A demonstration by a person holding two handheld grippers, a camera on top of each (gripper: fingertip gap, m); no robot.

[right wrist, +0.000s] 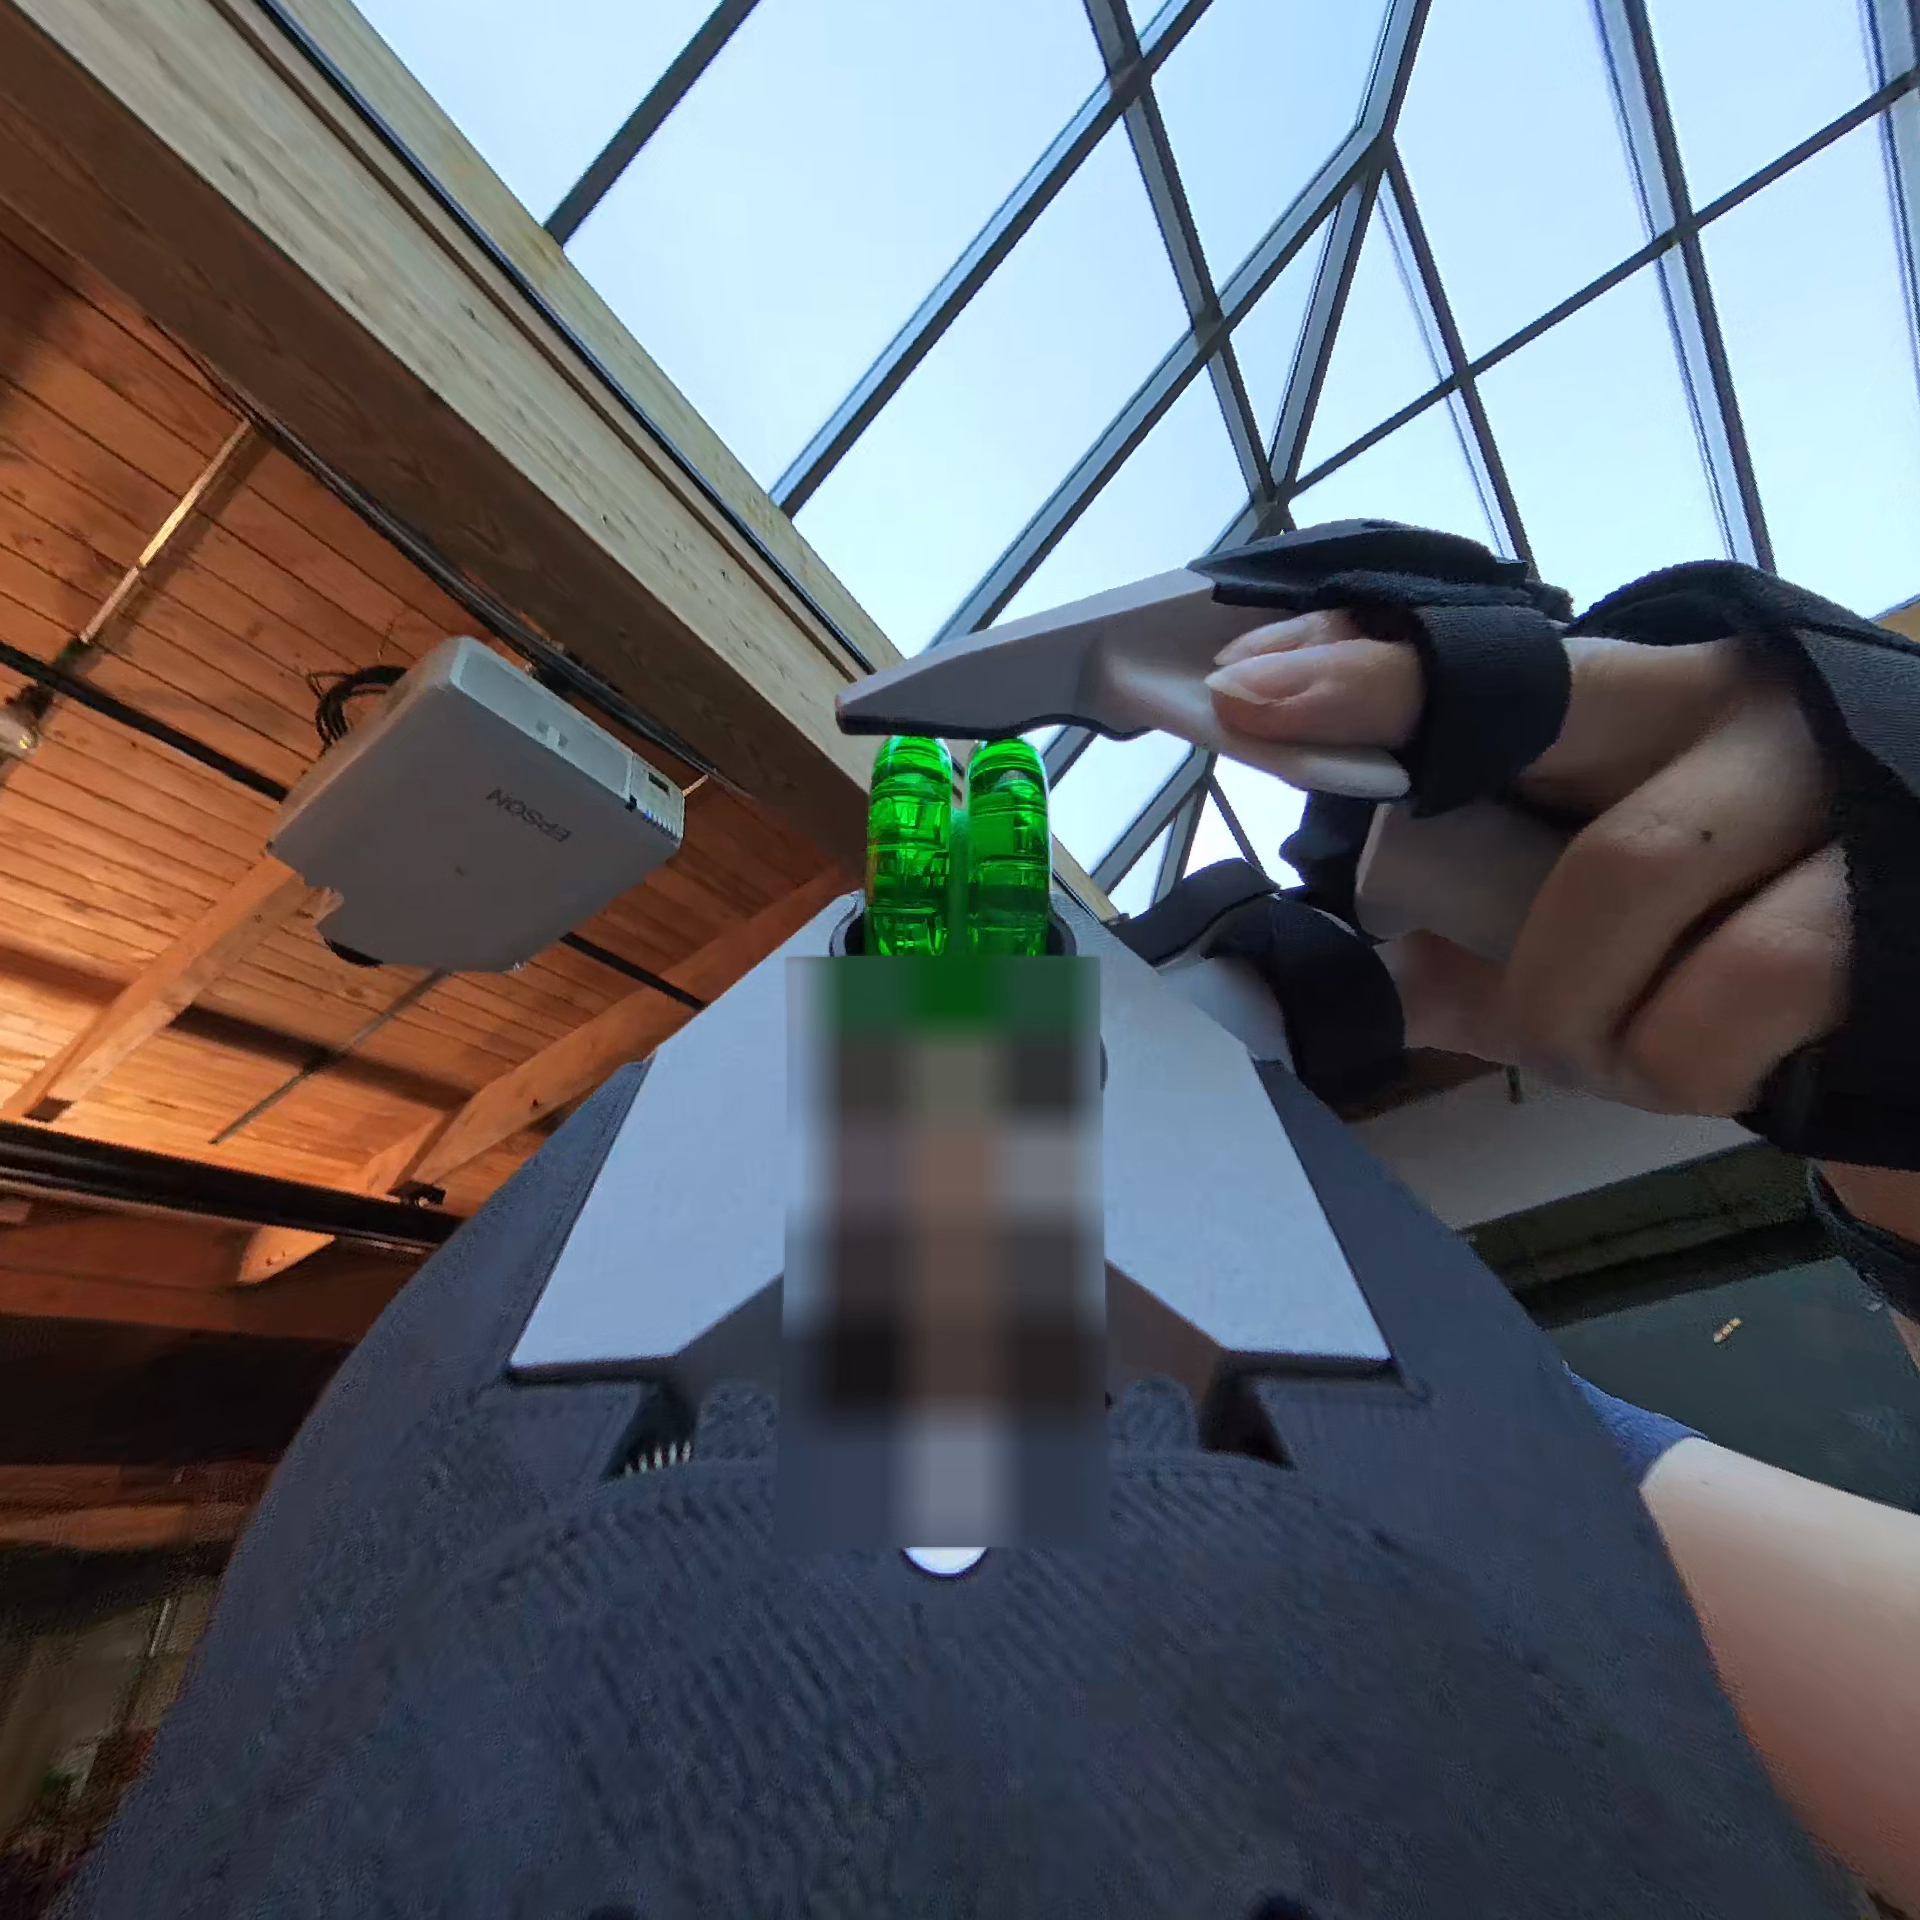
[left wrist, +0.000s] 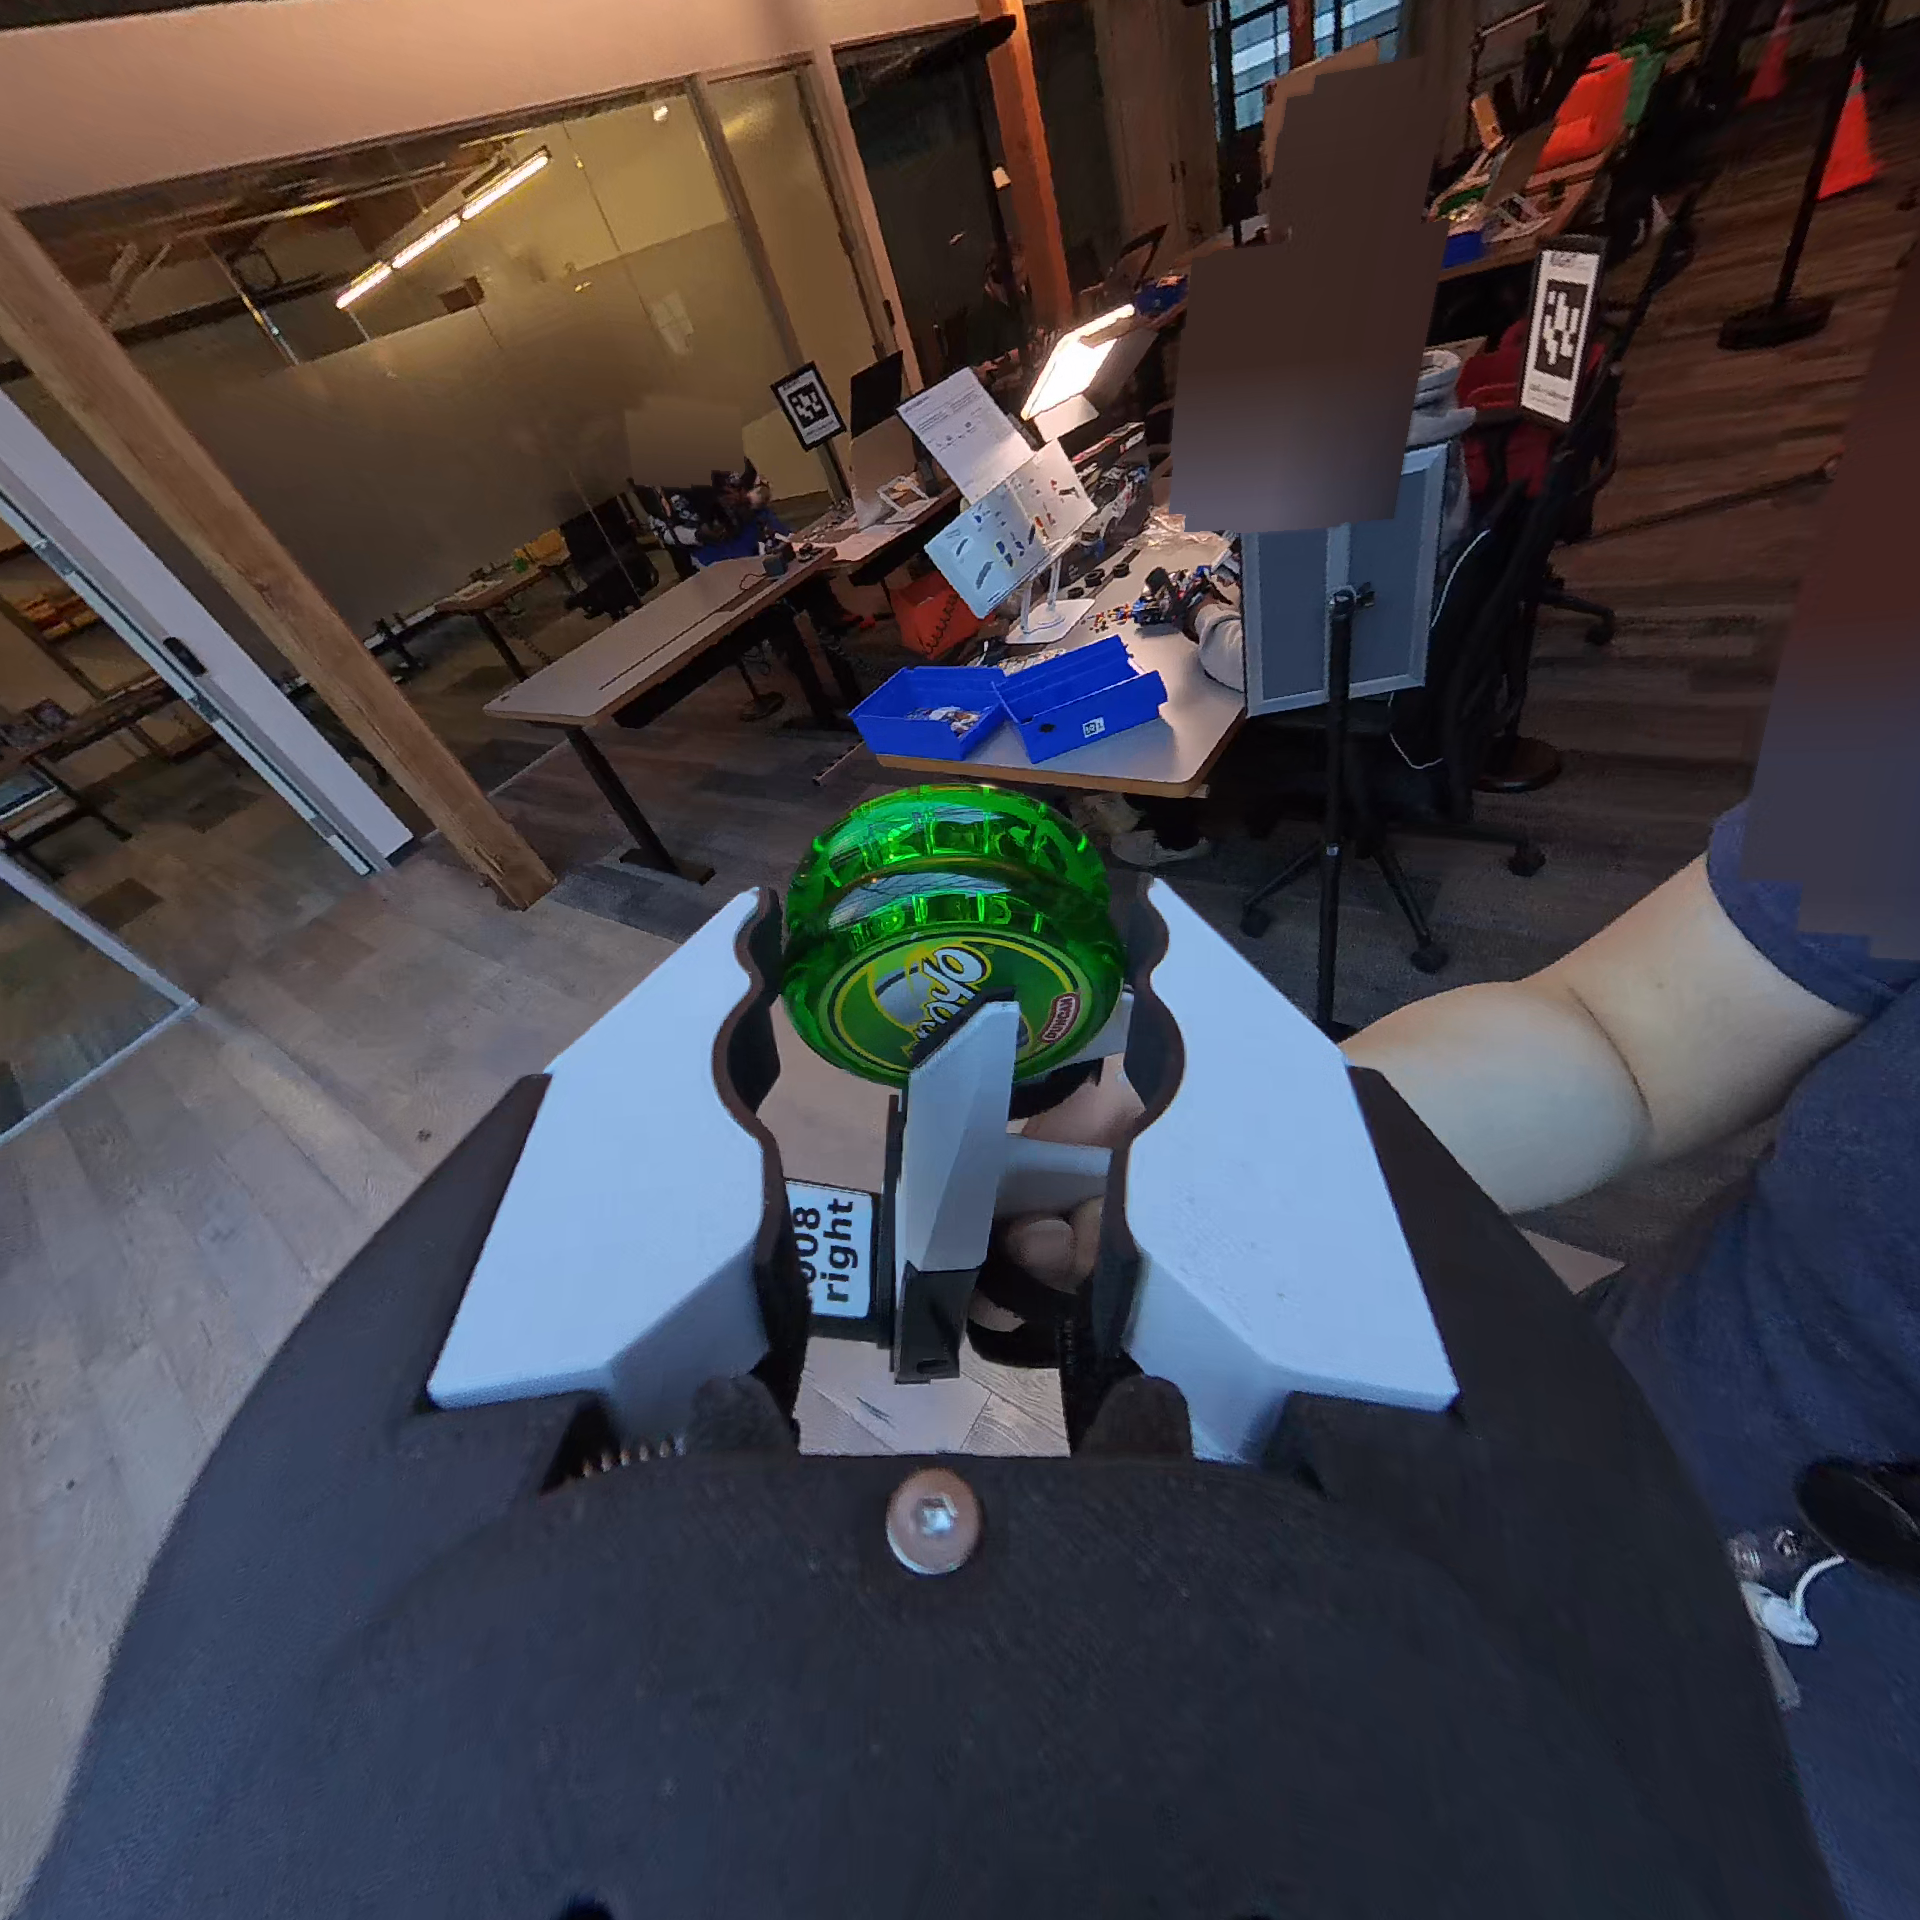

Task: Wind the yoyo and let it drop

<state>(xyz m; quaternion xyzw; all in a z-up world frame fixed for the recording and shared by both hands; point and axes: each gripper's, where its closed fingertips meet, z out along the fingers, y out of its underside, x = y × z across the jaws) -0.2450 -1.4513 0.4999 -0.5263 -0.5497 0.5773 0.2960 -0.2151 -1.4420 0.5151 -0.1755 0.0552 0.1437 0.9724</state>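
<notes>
Right hand-held gripper [right wrist: 956,935] points up toward the skylight [right wrist: 1351,312], fingers closed on the green yoyo [right wrist: 956,842], one on each flat side, groove facing the cam; a mosaic patch covers the lower part of the grip. Left hand-held gripper [left wrist: 951,966] has its fingers spread wide w/ the yoyo [left wrist: 951,935] sitting between the tips, rim near both pads; can't tell if they touch. A grey fingertip of the left one rests on top of the yoyo rim in right wrist view. Gloved hand [right wrist: 1621,862] beside it. Bg: projector [right wrist: 468,810] on wood ceiling, blue bins [left wrist: 1008,701] at near tabletop edge.
</notes>
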